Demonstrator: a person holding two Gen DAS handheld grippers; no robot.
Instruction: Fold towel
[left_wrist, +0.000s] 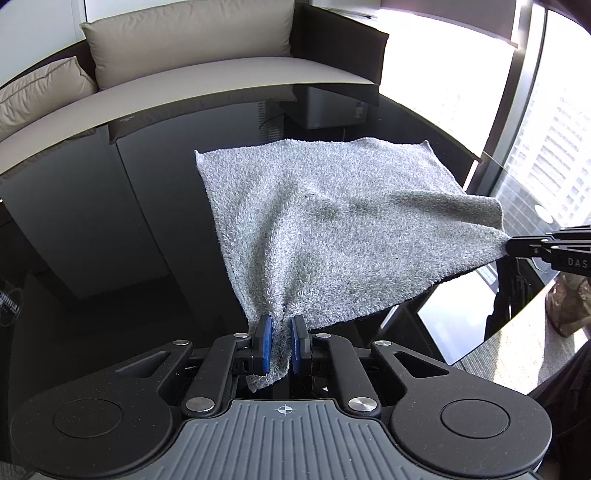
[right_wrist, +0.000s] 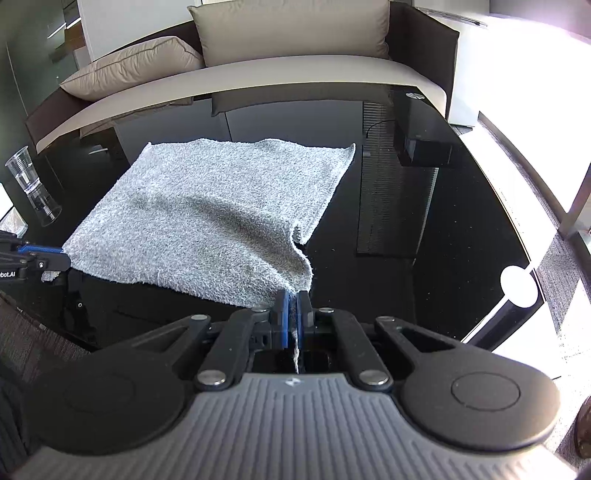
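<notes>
A grey terry towel (left_wrist: 332, 221) lies spread on a glossy black table (left_wrist: 110, 221), its far edge resting flat and its near edge lifted. My left gripper (left_wrist: 281, 328) is shut on the towel's near left corner, bunched between the blue pads. My right gripper (right_wrist: 293, 306) is shut on the near right corner of the towel (right_wrist: 214, 210), with a thin edge between its pads. Each gripper shows at the other view's side: the right one (left_wrist: 517, 247) and the left one (right_wrist: 55, 258).
A beige sofa with cushions (left_wrist: 192, 40) runs behind the table's far edge. A clear plastic cup (right_wrist: 24, 168) stands at the table's left side. A dark box (right_wrist: 424, 147) is seen at the far right of the table (right_wrist: 424, 240). Bright windows (left_wrist: 546, 129) are on the right.
</notes>
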